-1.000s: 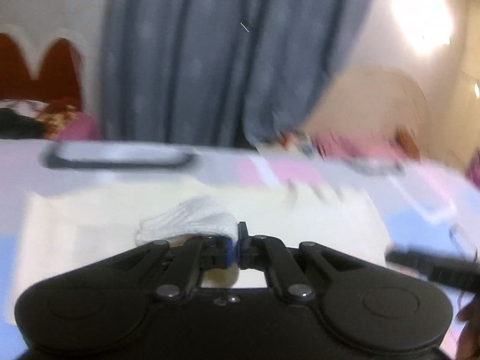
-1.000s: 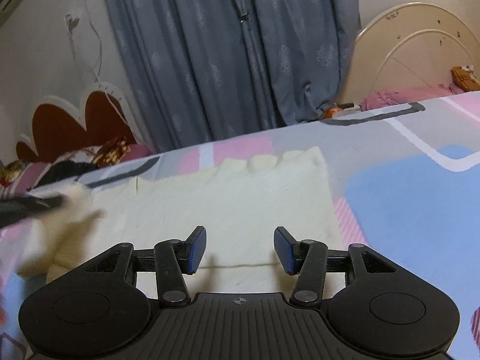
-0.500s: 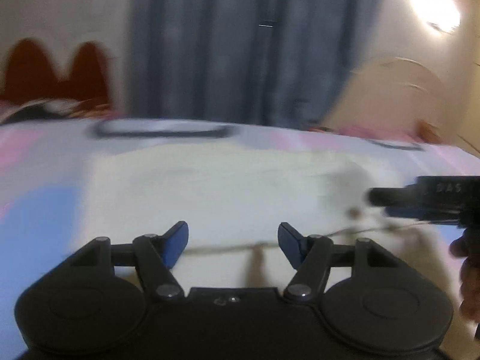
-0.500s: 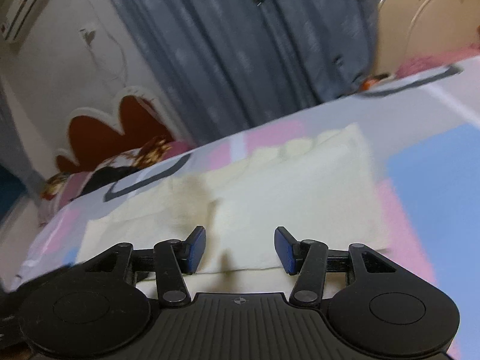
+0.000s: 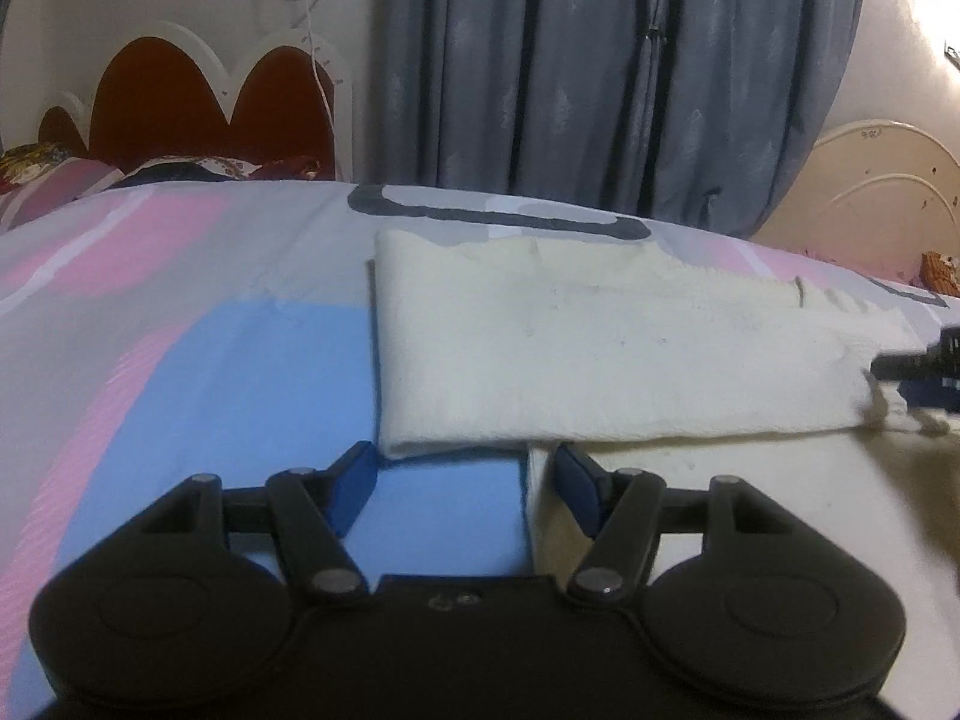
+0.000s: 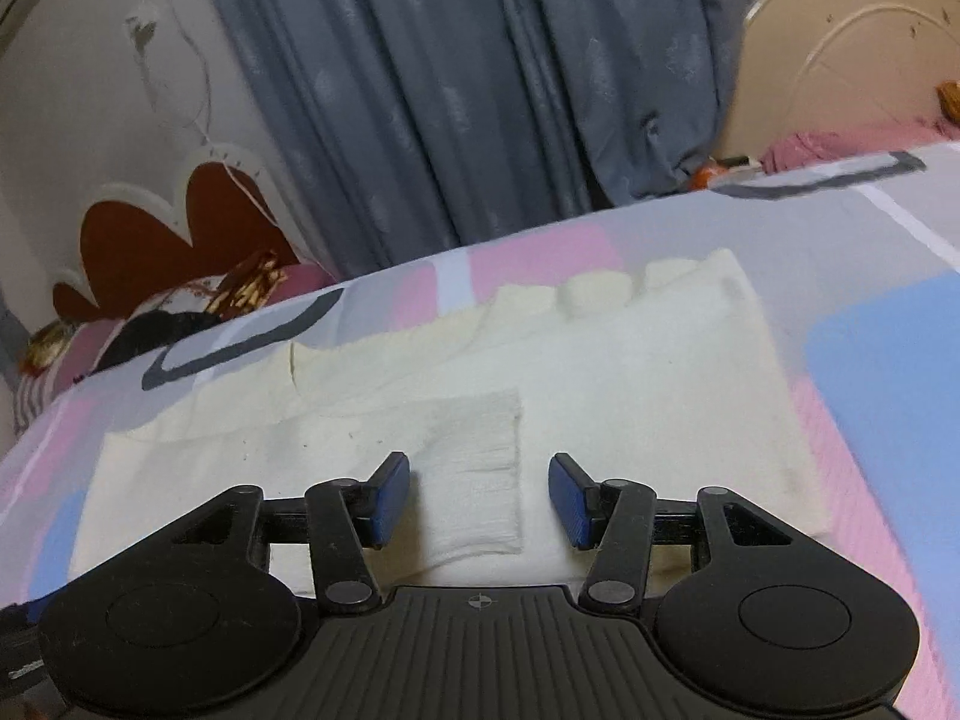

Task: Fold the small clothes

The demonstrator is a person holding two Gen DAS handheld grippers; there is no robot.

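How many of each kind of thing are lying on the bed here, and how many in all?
Cream garment, partly folded: 1
Small white ribbed cloth, lying on the garment: 1
Handheld grippers over the bed, both open: 2, left gripper and right gripper
Total: 4

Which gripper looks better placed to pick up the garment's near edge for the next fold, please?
Probably the left gripper: its open jaws straddle the garment's near corner. The right gripper sits over the sleeve cuff.
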